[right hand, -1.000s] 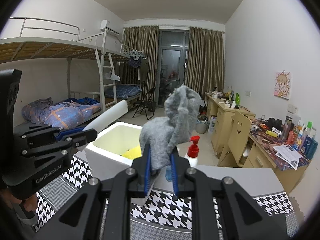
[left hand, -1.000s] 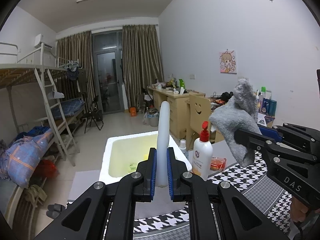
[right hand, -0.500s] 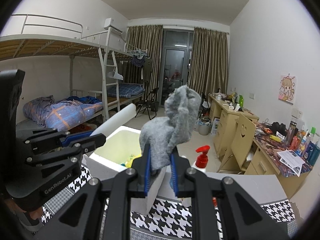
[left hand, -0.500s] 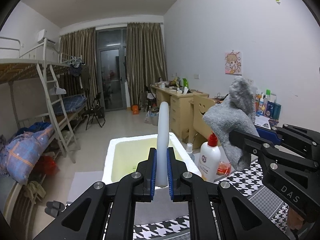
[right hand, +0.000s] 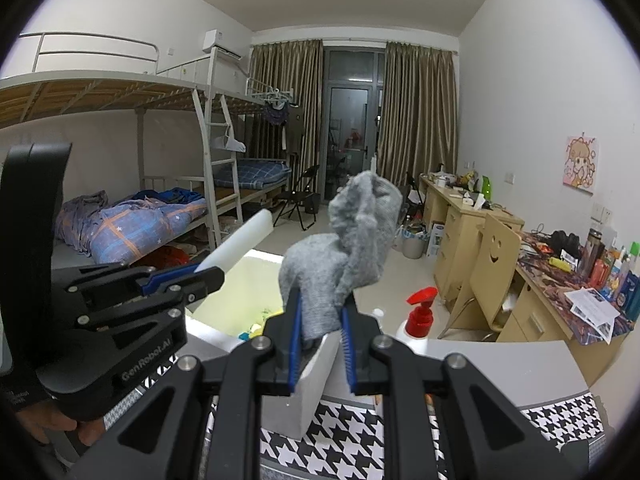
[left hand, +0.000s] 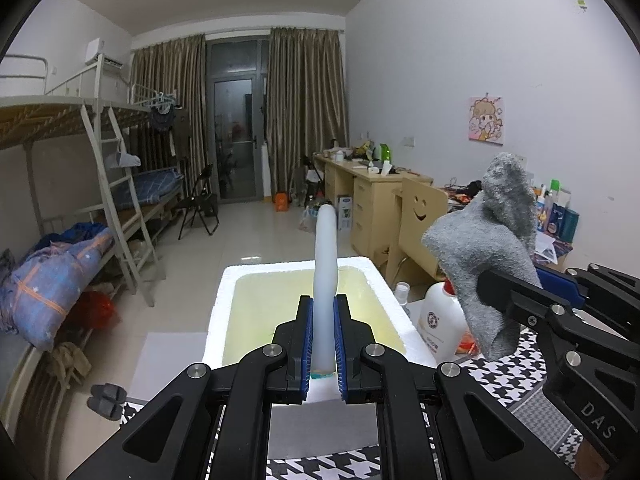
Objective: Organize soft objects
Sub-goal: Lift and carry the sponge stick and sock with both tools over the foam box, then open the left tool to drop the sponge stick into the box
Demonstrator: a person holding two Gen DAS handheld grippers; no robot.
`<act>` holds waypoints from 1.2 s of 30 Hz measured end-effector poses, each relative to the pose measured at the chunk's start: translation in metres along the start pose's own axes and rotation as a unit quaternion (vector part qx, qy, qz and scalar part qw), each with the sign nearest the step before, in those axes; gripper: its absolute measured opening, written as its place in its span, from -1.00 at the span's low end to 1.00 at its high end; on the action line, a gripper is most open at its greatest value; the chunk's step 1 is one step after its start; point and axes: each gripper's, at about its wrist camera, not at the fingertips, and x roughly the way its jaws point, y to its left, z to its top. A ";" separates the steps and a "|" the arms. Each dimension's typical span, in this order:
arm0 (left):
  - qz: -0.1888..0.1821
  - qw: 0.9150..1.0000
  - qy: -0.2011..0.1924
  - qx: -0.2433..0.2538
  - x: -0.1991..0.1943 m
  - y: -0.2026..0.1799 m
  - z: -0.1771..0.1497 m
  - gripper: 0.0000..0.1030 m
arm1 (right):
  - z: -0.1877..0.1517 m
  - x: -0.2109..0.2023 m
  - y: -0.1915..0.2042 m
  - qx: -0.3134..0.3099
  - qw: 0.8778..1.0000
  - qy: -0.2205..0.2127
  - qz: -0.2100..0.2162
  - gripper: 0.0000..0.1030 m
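My left gripper [left hand: 323, 344] is shut on a white foam tube [left hand: 326, 264] that stands upright above the white foam box [left hand: 224, 300]. The tube also shows in the right wrist view [right hand: 240, 242]. My right gripper [right hand: 320, 336] is shut on a grey sock [right hand: 348, 248], held up beside the box [right hand: 316, 384], over its right edge. The sock [left hand: 488, 248] and right gripper [left hand: 532, 300] also show at the right of the left wrist view. Yellow and blue items [right hand: 260, 324] lie inside the box.
A white pump bottle with a red top [right hand: 416, 320] stands right of the box on the houndstooth tablecloth [right hand: 360, 440]. Beyond are a bunk bed [right hand: 160, 208], wooden desks [right hand: 460, 216] and a smiley-face chair [right hand: 492, 264].
Both grippers have moved forward and closer over the box. The sock and the tube stay gripped.
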 end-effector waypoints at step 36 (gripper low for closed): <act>0.051 0.998 0.036 -0.003 0.042 0.018 0.001 0.92 | 0.006 0.020 -0.001 0.007 1.000 0.024 0.000 -0.58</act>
